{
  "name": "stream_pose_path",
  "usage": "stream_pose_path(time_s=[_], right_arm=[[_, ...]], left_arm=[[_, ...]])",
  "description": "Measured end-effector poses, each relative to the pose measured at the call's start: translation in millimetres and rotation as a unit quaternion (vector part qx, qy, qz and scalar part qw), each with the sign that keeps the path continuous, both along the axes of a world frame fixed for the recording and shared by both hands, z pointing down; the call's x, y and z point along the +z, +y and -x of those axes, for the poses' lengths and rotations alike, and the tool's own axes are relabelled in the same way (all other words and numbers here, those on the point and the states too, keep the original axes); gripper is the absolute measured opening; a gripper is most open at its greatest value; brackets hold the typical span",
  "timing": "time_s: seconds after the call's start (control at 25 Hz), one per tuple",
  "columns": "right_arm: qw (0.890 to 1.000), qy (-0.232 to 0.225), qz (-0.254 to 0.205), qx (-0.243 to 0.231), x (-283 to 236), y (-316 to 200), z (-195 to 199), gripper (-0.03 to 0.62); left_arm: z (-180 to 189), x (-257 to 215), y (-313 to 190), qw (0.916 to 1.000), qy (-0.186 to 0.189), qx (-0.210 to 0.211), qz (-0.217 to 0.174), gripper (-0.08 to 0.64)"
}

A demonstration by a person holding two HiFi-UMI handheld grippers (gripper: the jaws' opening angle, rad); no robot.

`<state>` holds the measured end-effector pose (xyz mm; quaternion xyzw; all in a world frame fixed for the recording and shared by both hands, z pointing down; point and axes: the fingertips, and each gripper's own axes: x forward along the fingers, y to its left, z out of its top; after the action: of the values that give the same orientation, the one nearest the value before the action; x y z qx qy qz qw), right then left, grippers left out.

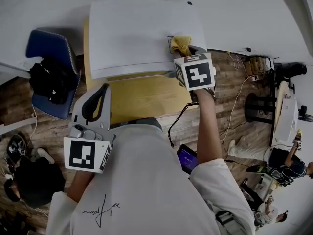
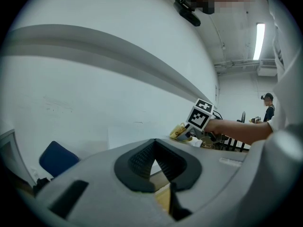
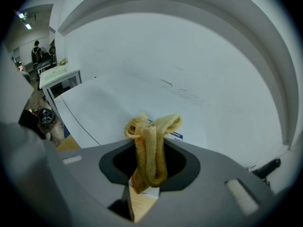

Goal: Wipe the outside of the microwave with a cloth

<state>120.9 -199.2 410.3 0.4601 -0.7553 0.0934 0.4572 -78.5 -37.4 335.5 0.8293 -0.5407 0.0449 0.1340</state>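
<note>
Wood-plank flooring (image 1: 230,92) fills the lower half of the head view, around the person's white shirt. Nearest, at lower left, the left gripper (image 1: 101,89) hangs idle over the floor by the body, its jaws closed together on nothing. Just beyond it stands a wooden table (image 1: 142,97) carrying the white microwave (image 1: 132,33). Over the microwave's near right corner, right of frame centre, the right gripper (image 1: 188,50) clamps a bunched yellow cloth (image 1: 181,44), with the cloth's loose end at the top panel. I judge the wiping to be under way on that top corner. No wet or cleaned trail shows, so how much of the top, sides and front remains cannot be read. At upper left sits a blue chair (image 1: 46,43), and a plain white wall (image 3: 189,56) closes the room behind.
</note>
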Motion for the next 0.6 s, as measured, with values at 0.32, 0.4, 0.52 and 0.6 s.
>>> stream_pose_path(time_s=[0.32,0.4,0.52,0.6], right_arm=[[0.999,-0.022,0.003,-0.032,-1,13,39,0.117],[0.999,-0.029,0.004,-0.045,-2,18,53,0.117],[0.997,-0.031,0.002,-0.066,-2,25,75,0.117],[0.996,-0.03,0.001,-0.08,-1,28,87,0.117]], left_arm=[[9,5,7,0.9999,-0.003,-0.01,0.005,-0.008],[10,3,9,0.9999,-0.002,-0.013,0.003,-0.009],[10,2,12,0.9999,0.0,-0.014,0.002,-0.009],[9,2,14,0.9999,0.001,-0.014,0.002,-0.009]])
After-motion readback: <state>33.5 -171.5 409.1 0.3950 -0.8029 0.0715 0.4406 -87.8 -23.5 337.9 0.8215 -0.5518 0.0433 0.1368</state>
